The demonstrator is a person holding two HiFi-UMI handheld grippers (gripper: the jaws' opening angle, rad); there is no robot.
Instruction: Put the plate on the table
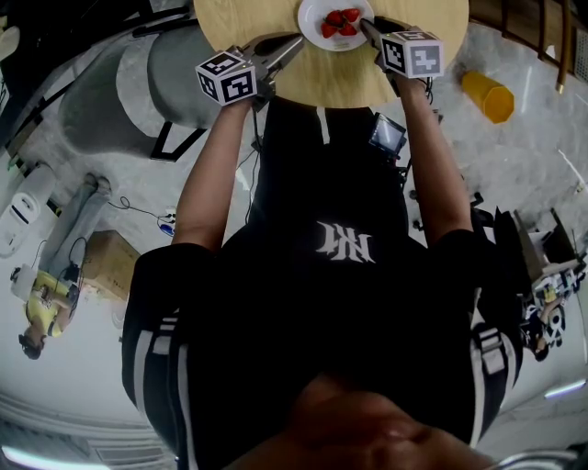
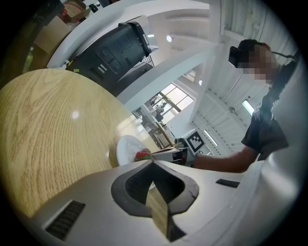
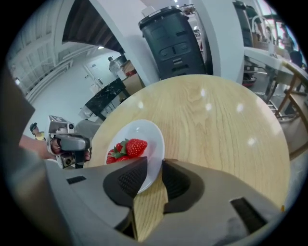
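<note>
A white plate (image 1: 315, 13) with red strawberries (image 1: 341, 23) rests on the round wooden table (image 1: 331, 78) near its far side. My right gripper (image 1: 366, 26) reaches it from the right. In the right gripper view the plate's (image 3: 150, 137) near rim lies between the jaws of the right gripper (image 3: 155, 166), which stand apart with a gap on the right side; the strawberries (image 3: 130, 148) lie just beyond. My left gripper (image 1: 292, 44) hovers over the table's left edge, jaws together and empty. Its own view shows the left gripper (image 2: 153, 162) with the plate (image 2: 126, 149) ahead.
An orange container (image 1: 487, 96) lies on the floor to the right of the table. A grey padded seat (image 1: 110, 92) stands to the left. A black bin (image 3: 175, 41) rises behind the table. A person (image 1: 41, 312) stands at the far left.
</note>
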